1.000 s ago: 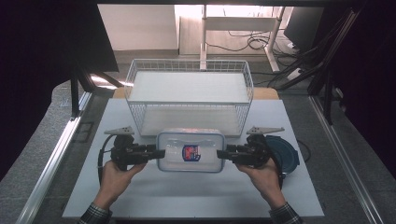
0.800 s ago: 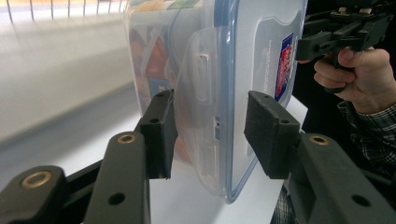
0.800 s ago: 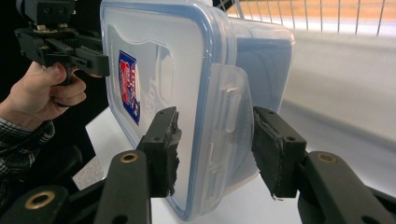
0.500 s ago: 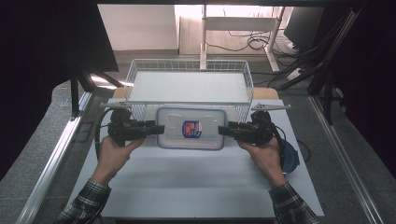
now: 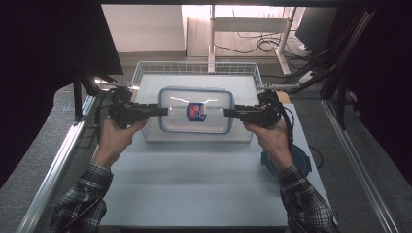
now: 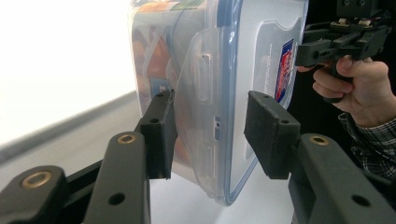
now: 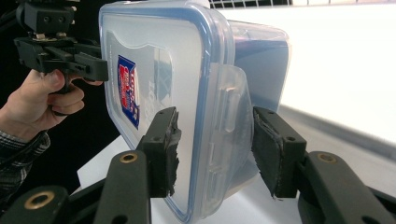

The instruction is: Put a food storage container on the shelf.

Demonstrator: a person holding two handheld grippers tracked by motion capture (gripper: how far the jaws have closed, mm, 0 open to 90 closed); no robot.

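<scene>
White tabletop [image 5: 194, 184] ran between dark side curtains, and a white wire basket [image 5: 141, 73] stood at its far edge. A clear lidded food container [image 5: 195, 110] hung level between the two tongs — its long axis ran left to right, one short end toward each hand, so neither hand was nearer. The left gripper [image 5: 163, 111] had its jaws partly closed around the container's left end, one pad [image 6: 161, 135] against the base while the lid-side pad looked to stand slightly off. The right gripper [image 5: 228, 113] clamped the right end over the locking flap [image 7: 229, 126]. By my reading, the container hovered above the basket's near half, so the coming move was straight down. Its wire rim was the only obstacle — a blue lid [image 5: 299, 160] lay well apart by the right forearm
</scene>
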